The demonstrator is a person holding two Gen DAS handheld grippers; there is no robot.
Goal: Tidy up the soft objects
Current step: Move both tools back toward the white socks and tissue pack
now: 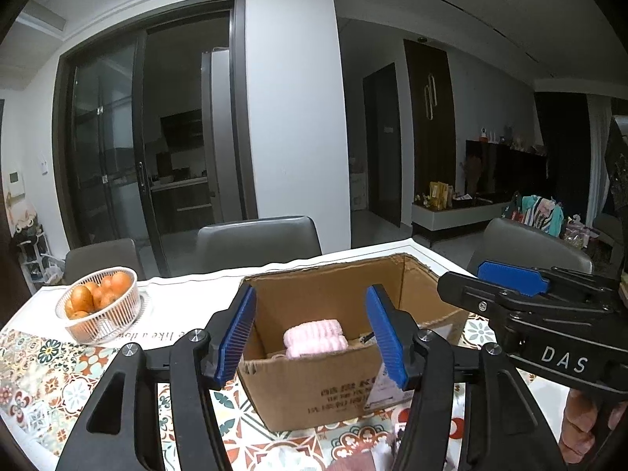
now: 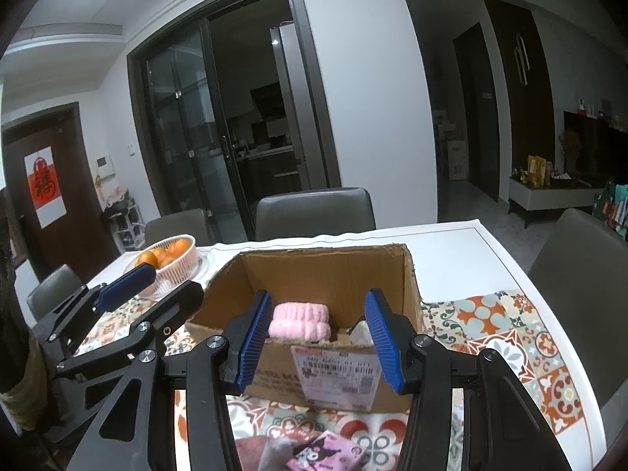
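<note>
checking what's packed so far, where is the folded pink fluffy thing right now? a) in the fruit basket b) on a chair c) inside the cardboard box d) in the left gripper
c: the pink fluffy thing lies on the floor of the open cardboard box, and both the left gripper and the right gripper are open and hold nothing.
</note>
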